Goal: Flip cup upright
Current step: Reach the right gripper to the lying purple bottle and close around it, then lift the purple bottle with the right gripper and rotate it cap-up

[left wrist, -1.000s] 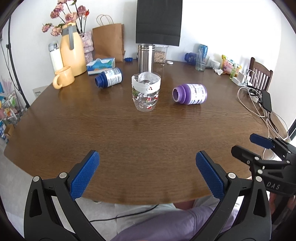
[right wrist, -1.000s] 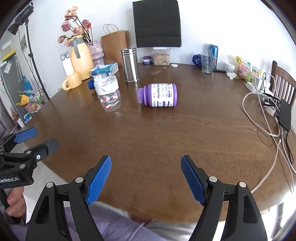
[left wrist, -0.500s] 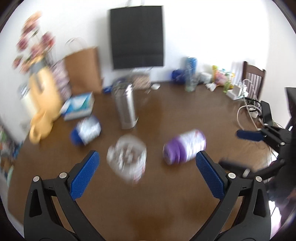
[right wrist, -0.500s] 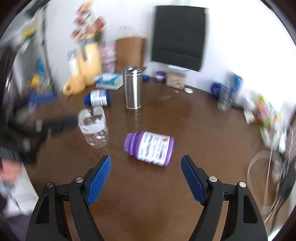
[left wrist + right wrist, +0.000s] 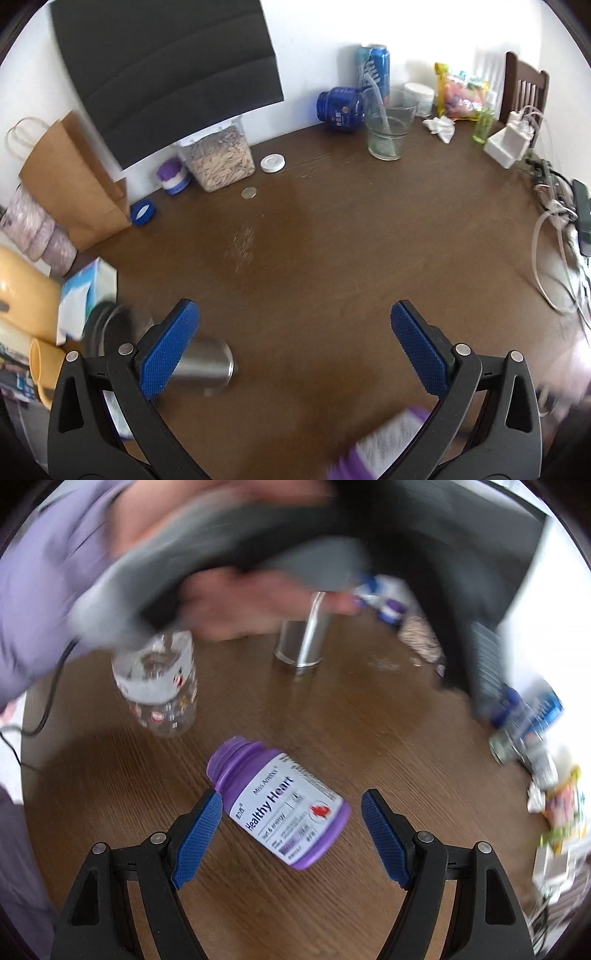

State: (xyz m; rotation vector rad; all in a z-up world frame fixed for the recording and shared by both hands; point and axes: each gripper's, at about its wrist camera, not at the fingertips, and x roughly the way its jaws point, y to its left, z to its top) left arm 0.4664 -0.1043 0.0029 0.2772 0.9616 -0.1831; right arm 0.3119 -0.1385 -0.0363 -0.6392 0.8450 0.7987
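The steel cup [image 5: 304, 638] stands on the brown table [image 5: 351, 716], its closed end up; in the left wrist view it [image 5: 207, 369] shows from above, just behind my left finger. My left gripper [image 5: 295, 347] is open and empty above the table beside the cup. My right gripper [image 5: 291, 834] is open and empty, its jaws standing on either side of a purple pill bottle [image 5: 284, 805] that lies on its side. A cut clear plastic bottle [image 5: 159, 686] stands left of it. The left hand and gripper blur across the top of the right wrist view.
At the table's back: a brown paper bag [image 5: 70, 177], a box of grain [image 5: 218, 155], a glass [image 5: 388, 125], a blue can [image 5: 375, 70], a blue jar [image 5: 338, 109]. Cables [image 5: 554, 266] lie at right. A yellow jug [image 5: 22, 295] and tissue box [image 5: 85, 291] sit left.
Both grippers have moved forward over the table. The left one now hovers by the steel cup; the right one has closed in on the purple bottle. Both stay open.
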